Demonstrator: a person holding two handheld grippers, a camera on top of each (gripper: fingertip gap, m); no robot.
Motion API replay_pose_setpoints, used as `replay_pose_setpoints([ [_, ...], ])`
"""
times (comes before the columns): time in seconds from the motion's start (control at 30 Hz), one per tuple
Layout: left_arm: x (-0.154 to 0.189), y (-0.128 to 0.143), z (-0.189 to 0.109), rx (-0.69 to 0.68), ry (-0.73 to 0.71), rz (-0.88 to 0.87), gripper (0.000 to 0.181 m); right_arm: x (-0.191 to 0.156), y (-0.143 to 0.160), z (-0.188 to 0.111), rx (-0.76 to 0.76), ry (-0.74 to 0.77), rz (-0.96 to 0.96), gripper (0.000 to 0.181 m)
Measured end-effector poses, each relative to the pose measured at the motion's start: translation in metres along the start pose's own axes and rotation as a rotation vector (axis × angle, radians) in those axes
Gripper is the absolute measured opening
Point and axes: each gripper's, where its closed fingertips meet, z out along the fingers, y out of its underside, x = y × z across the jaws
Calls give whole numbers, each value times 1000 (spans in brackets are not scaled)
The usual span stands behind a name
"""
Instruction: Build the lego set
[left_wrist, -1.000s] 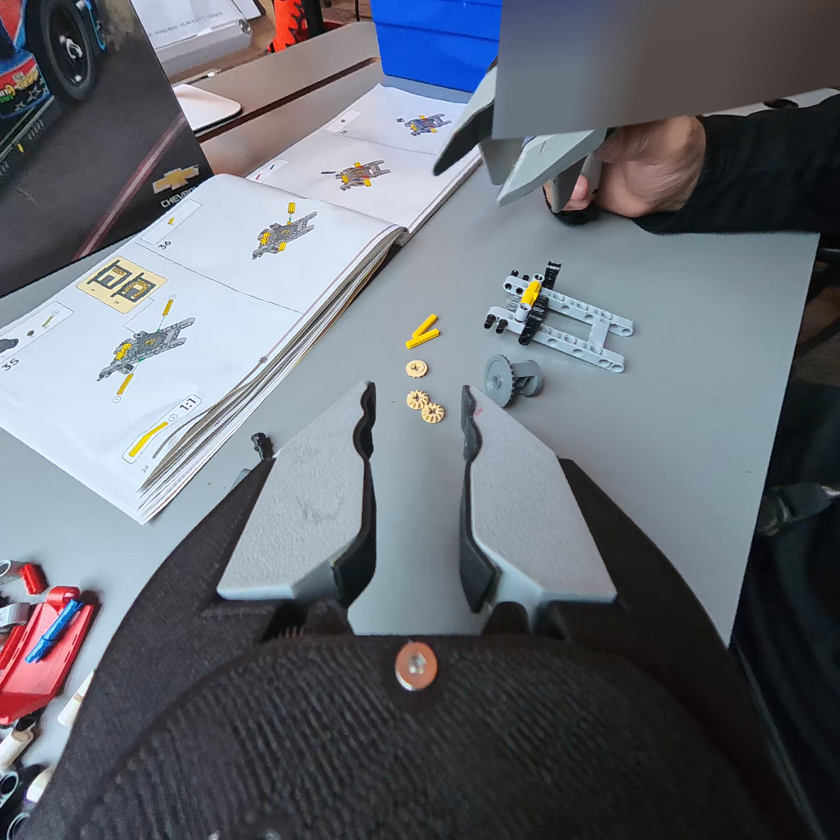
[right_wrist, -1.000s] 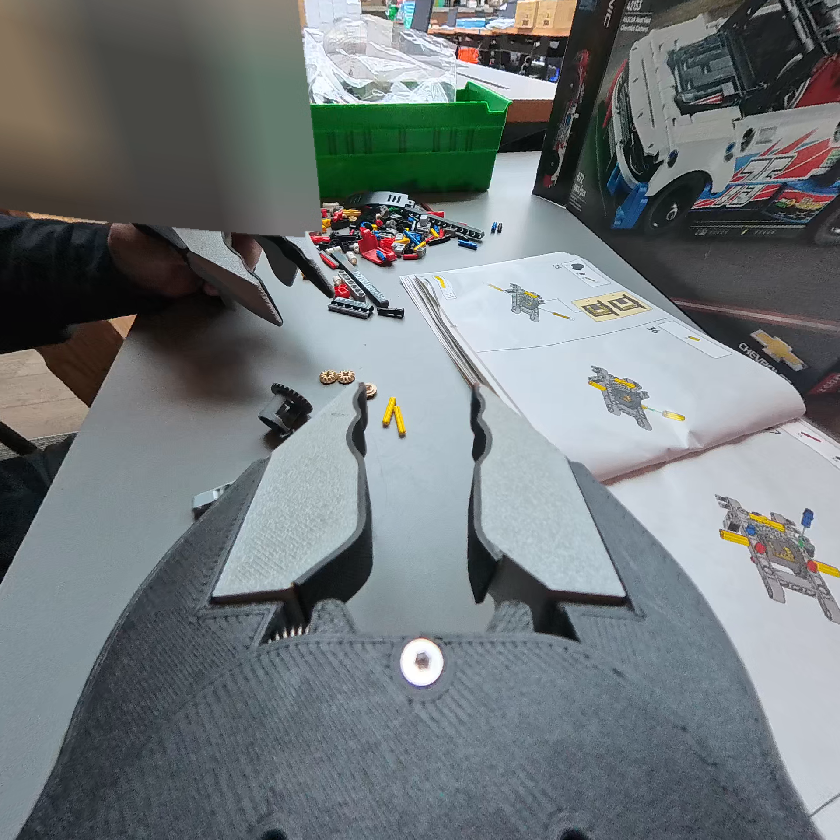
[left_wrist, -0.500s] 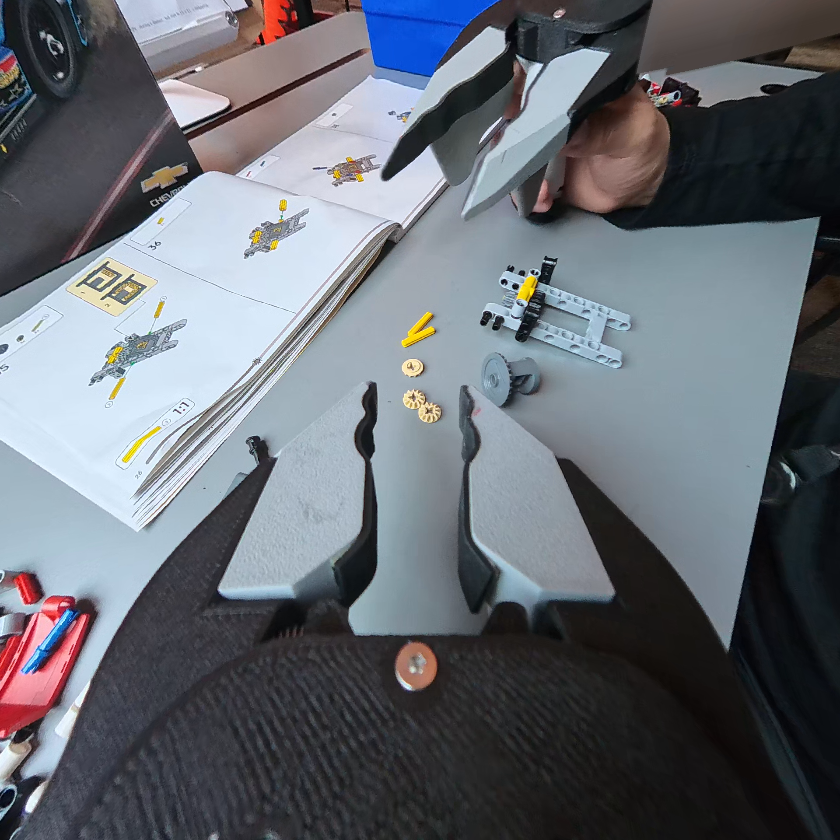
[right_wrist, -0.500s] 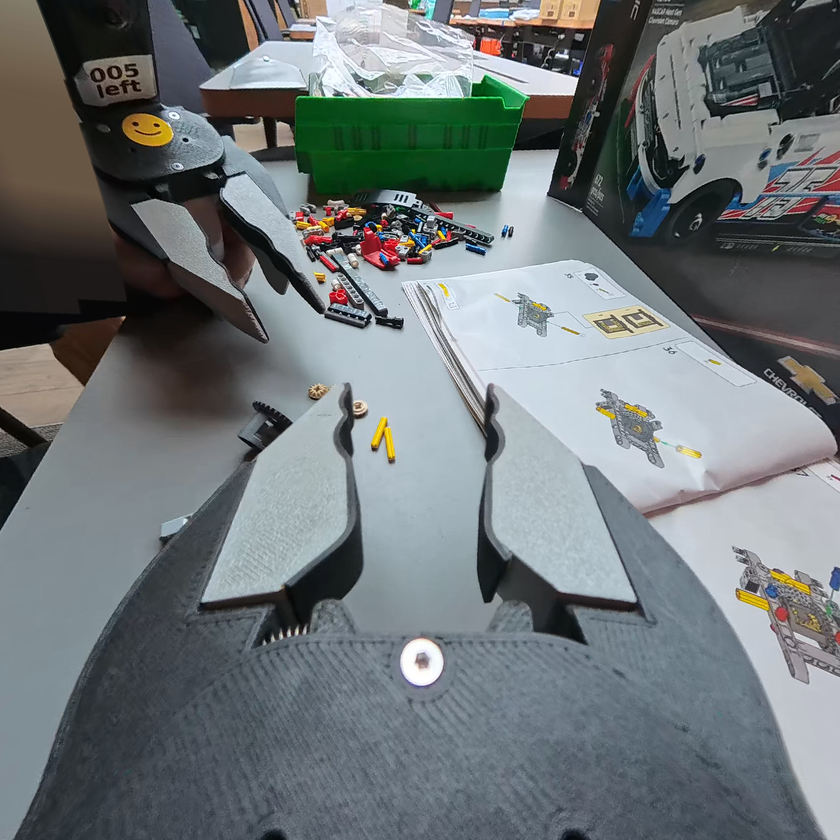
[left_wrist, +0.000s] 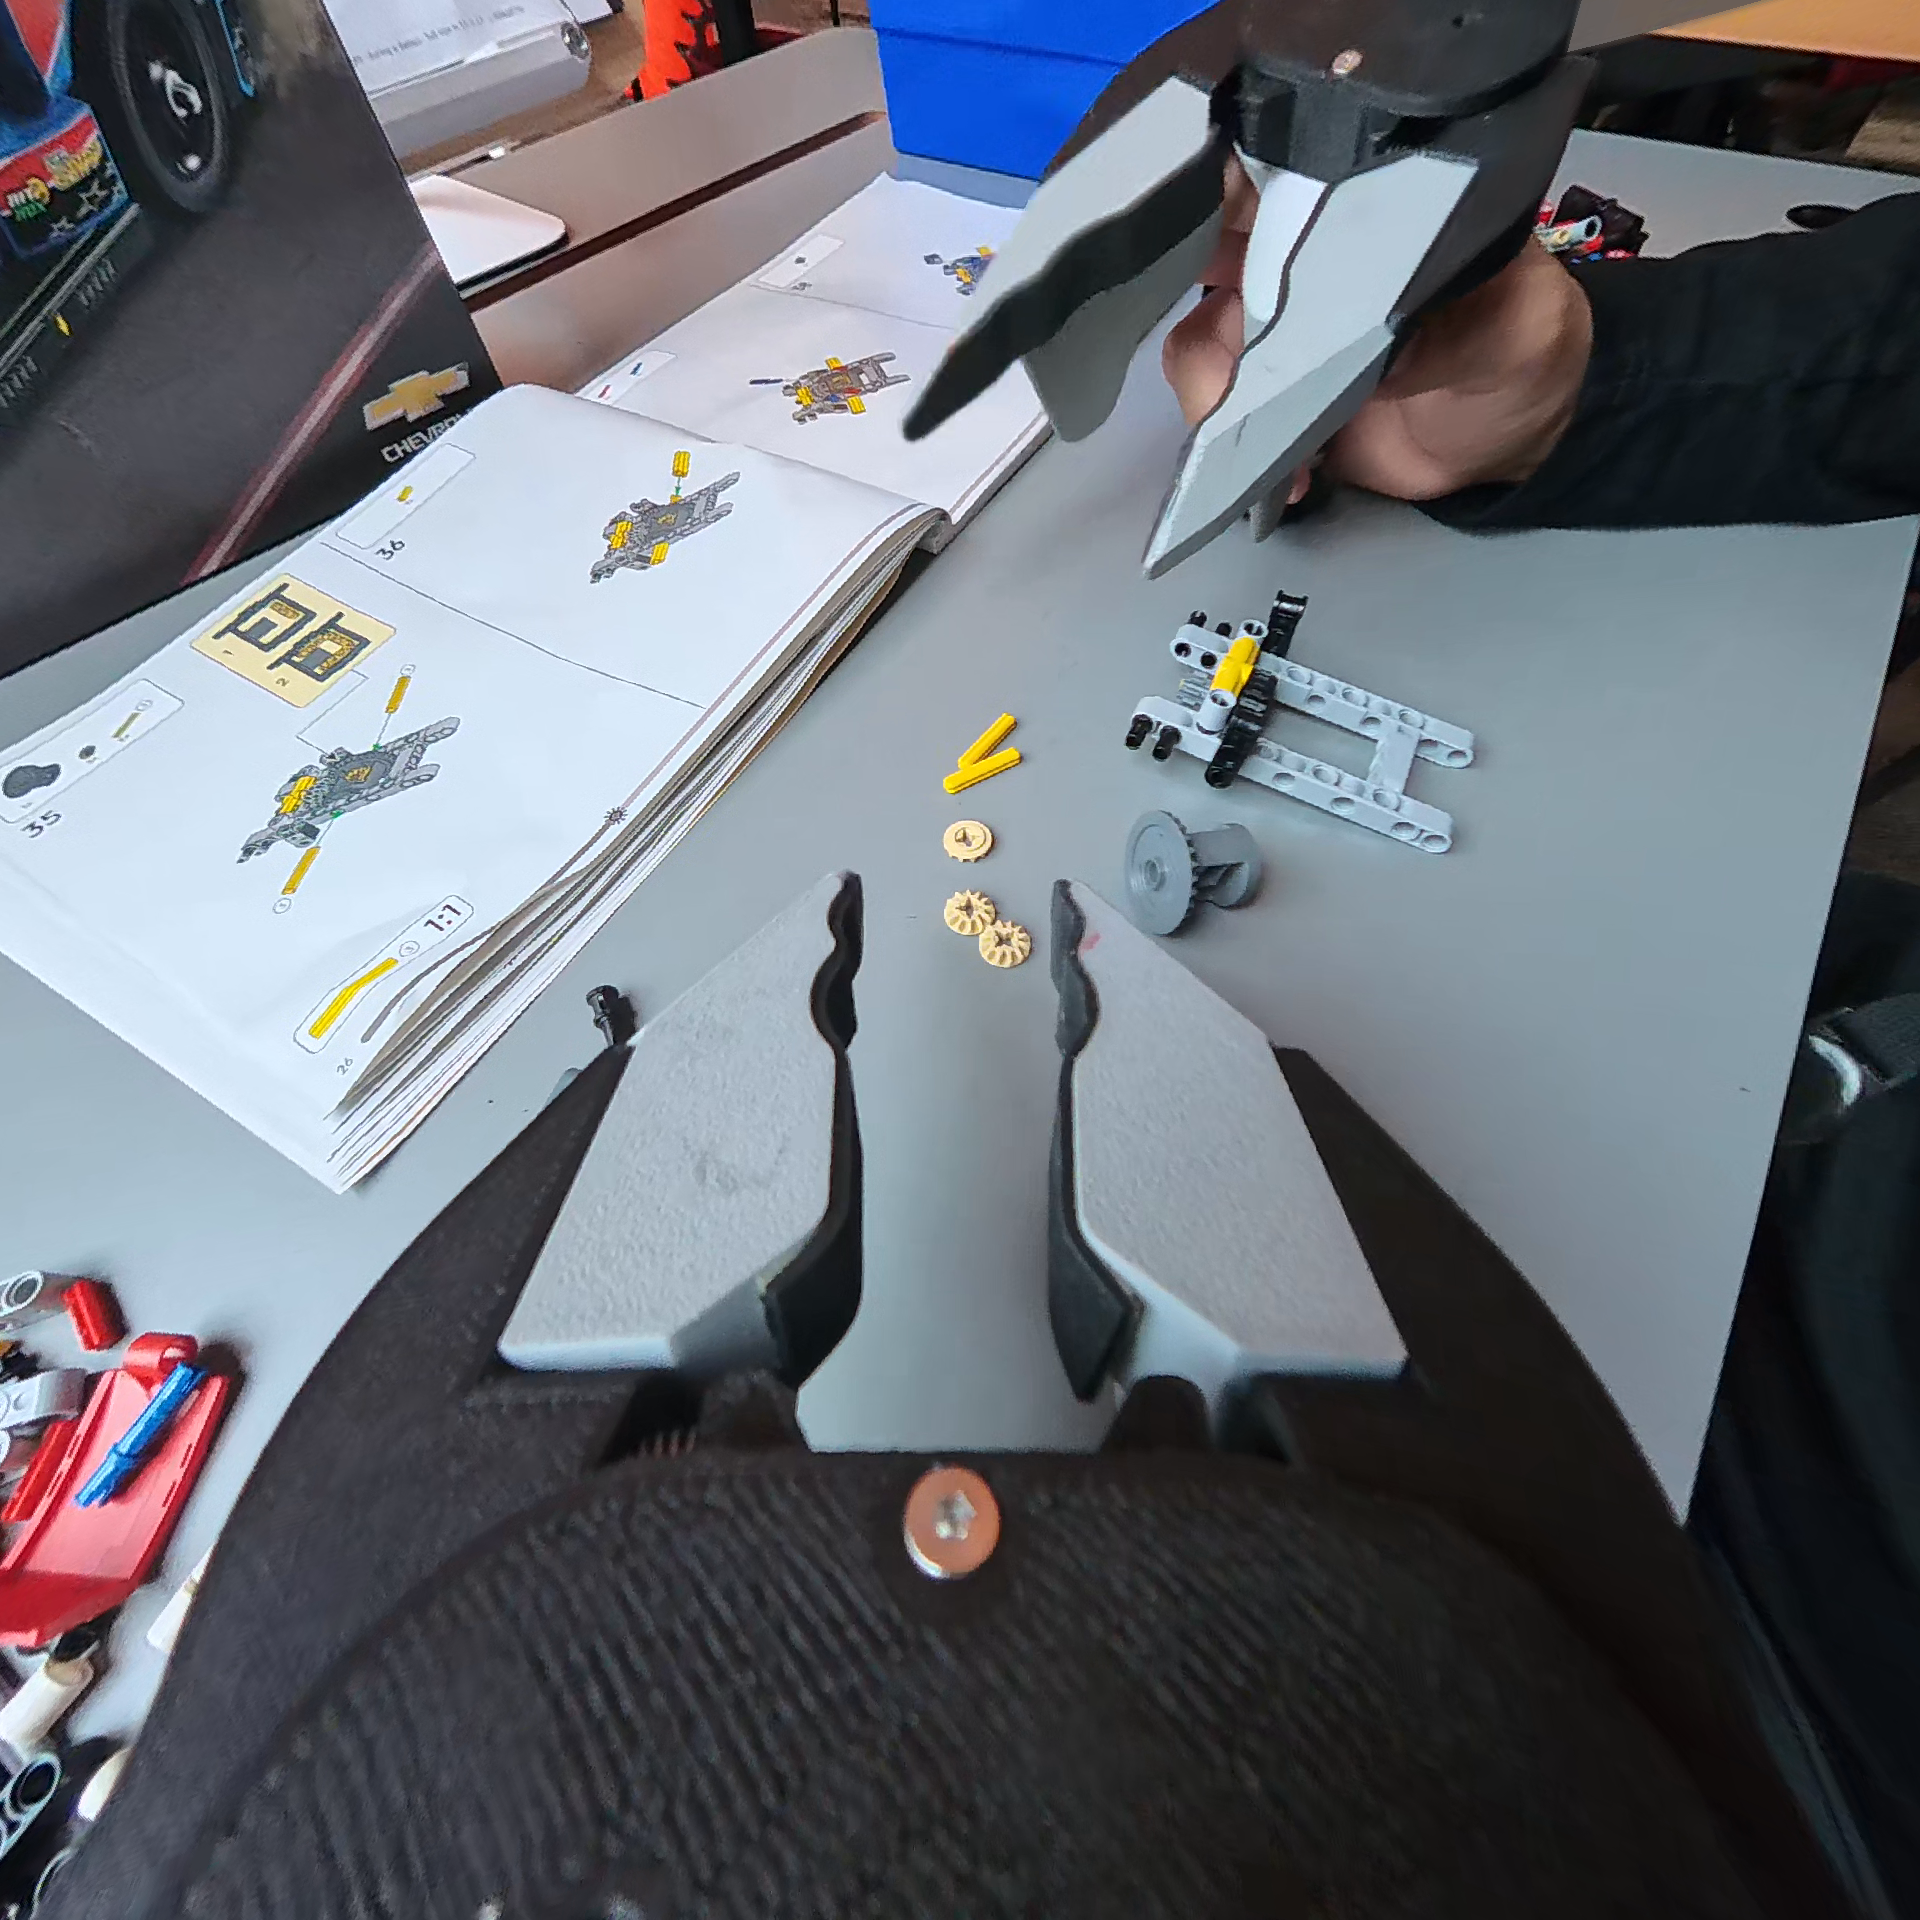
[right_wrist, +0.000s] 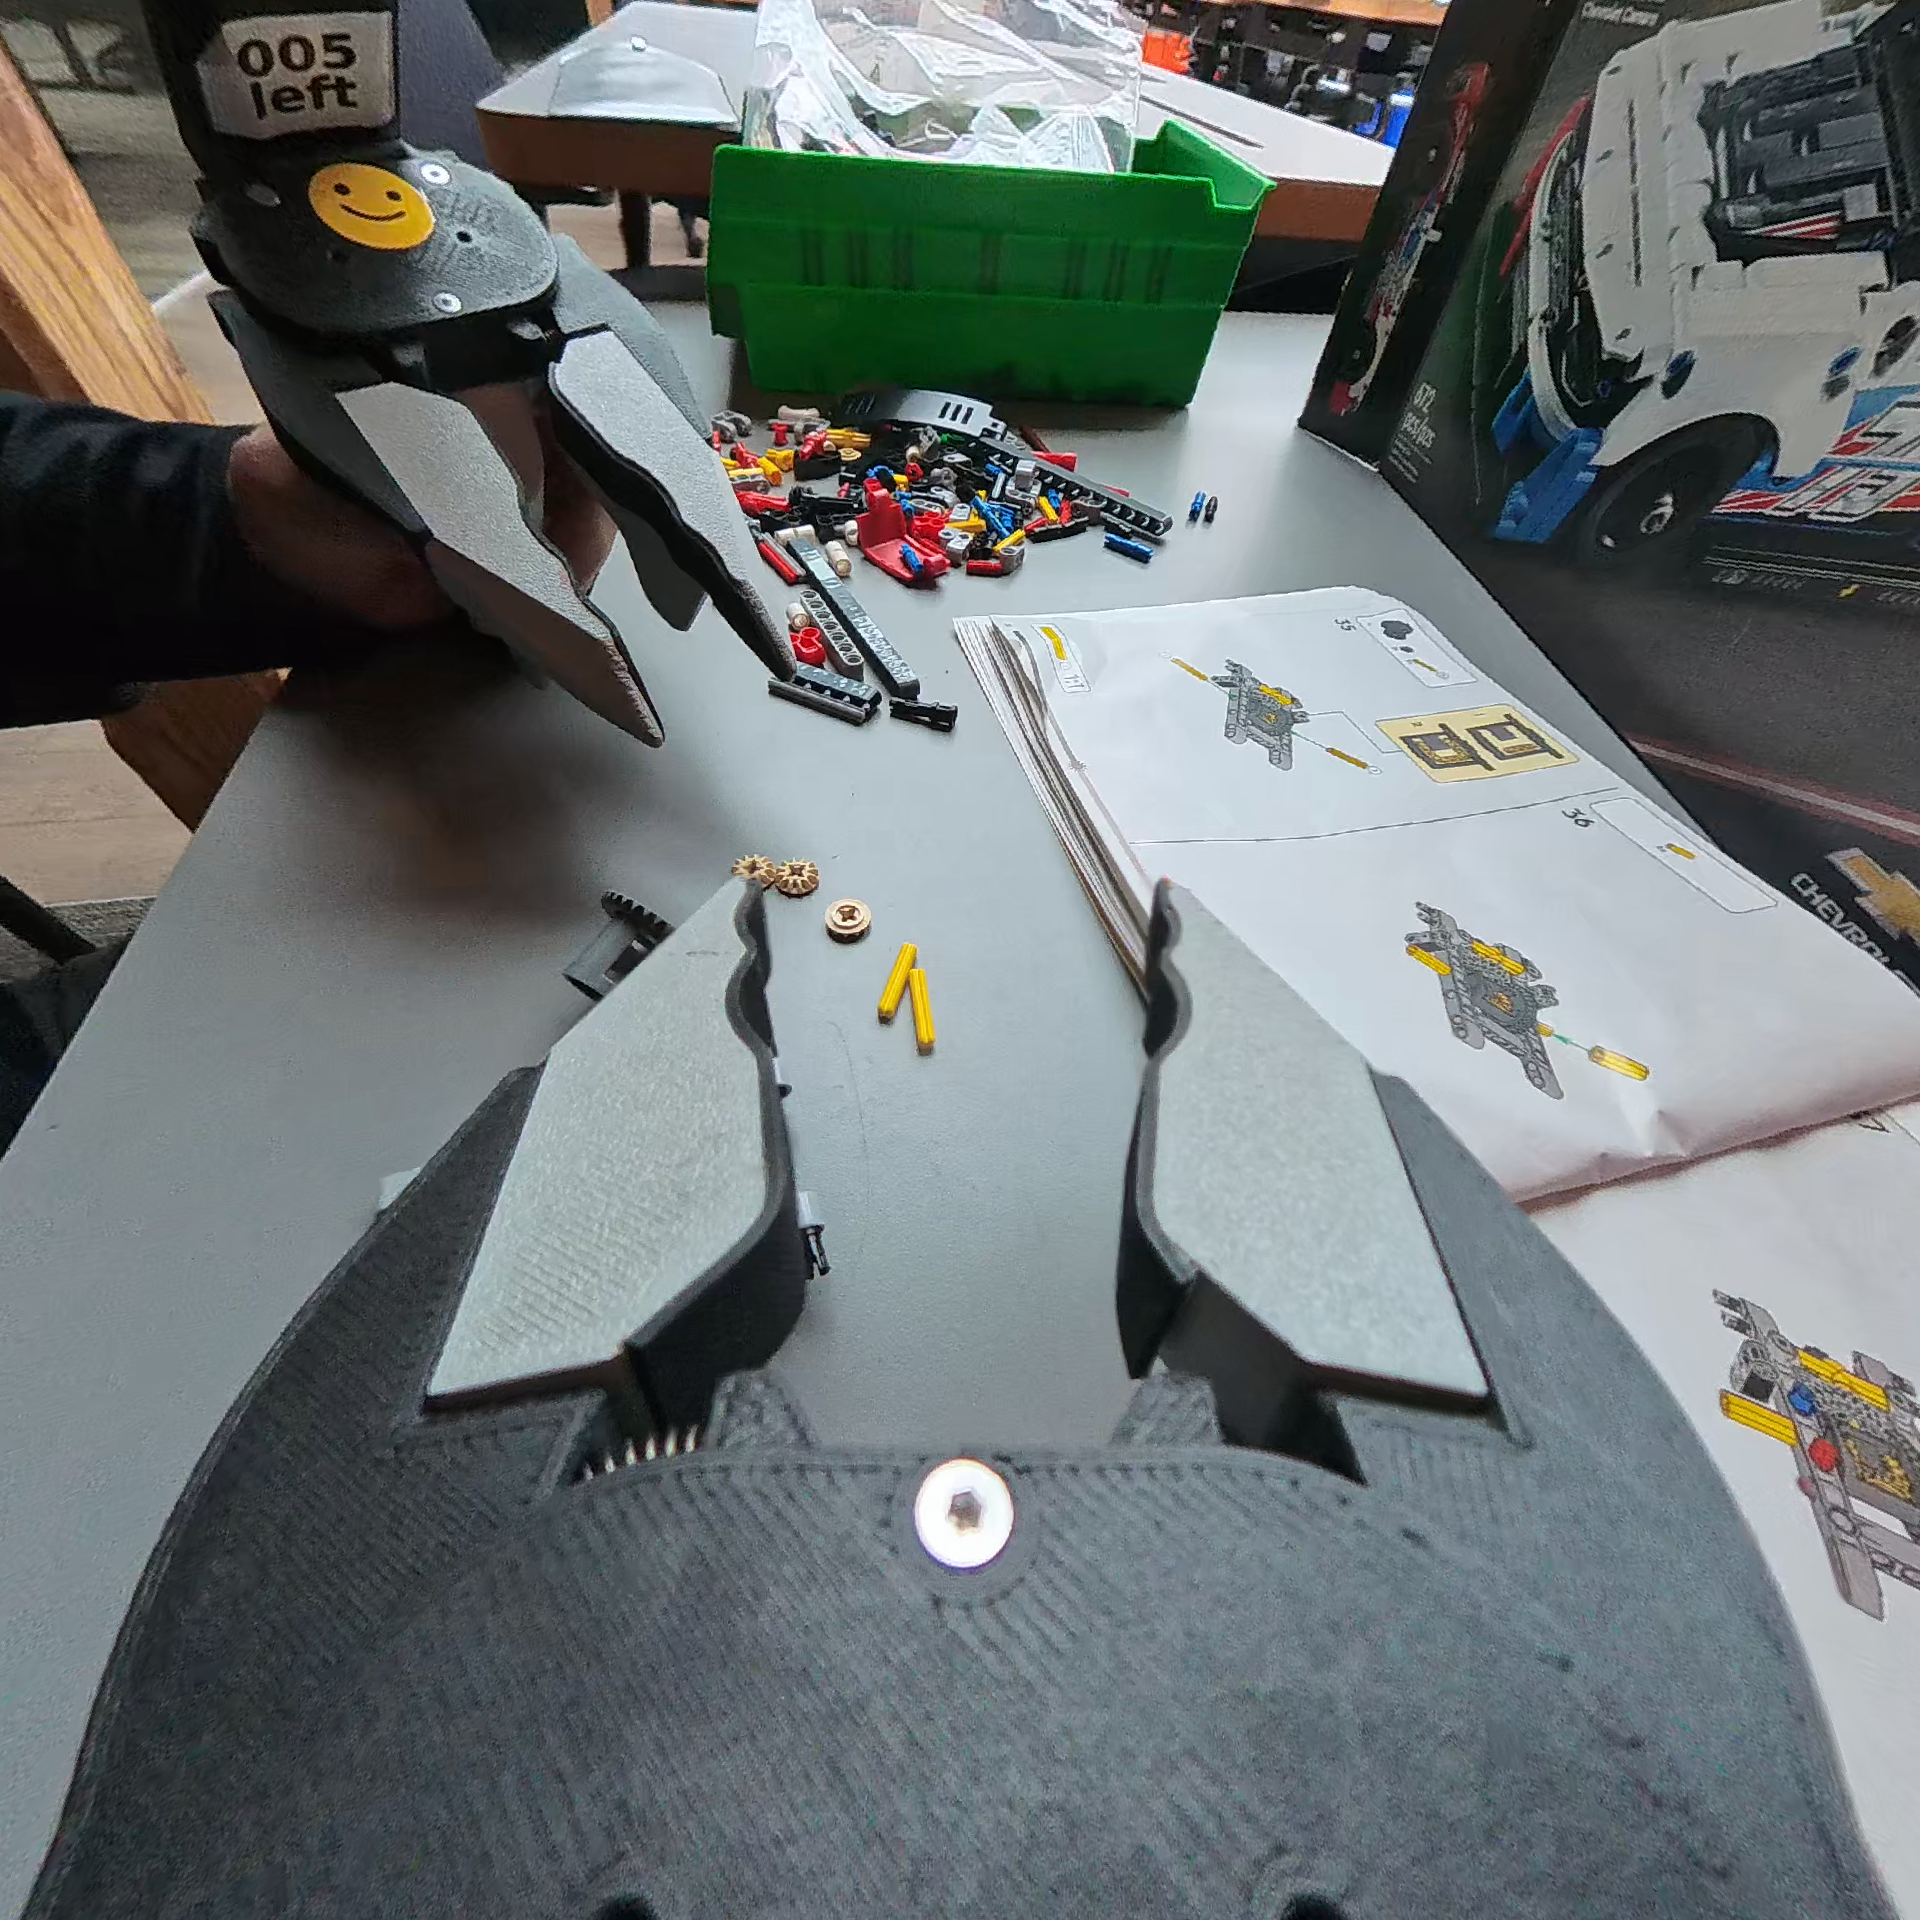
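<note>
On the grey table, just ahead of my left gripper, lie the small parts I'm working with. My left gripper is spread, nothing between its rough grey fingers, and it hangs above the tabletop. My right gripper is spread wider, also empty, tips pointing down toward the table.

The light grey frame lies flat to the right of the loose parts in the left wrist view. It is a ladder of two long holed beams joined by a crosspiece, and its long axis runs from upper left to lower right. A black beam and a short yellow piece cross it at the upper-left end, where black pins stick out. Just beside it, nearer me, a dark grey gear lies on its side, a toothed disc on a stubby drum.

Two yellow rods touch at one end and make a narrow V, with its open end toward the frame. Three tan gears lie in a loose line between the rods and my left fingertips; two of them touch.

The open instruction booklet lies flat to the left, pages glossy white. In the right wrist view a heap of mixed loose bricks sits in front of a green plastic bin, and the set's box stands upright behind the booklet.
</note>
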Motion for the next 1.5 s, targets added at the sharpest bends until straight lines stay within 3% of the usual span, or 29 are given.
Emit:
replay_pose_setpoints([
  [0.63,-3,1,1,-9,-18,6,33,12,-2,-2,18,28,84,86],
  [1.5,-6,1,0,-4,-29,-8,31,12,-7,-1,39,69,25,76],
])
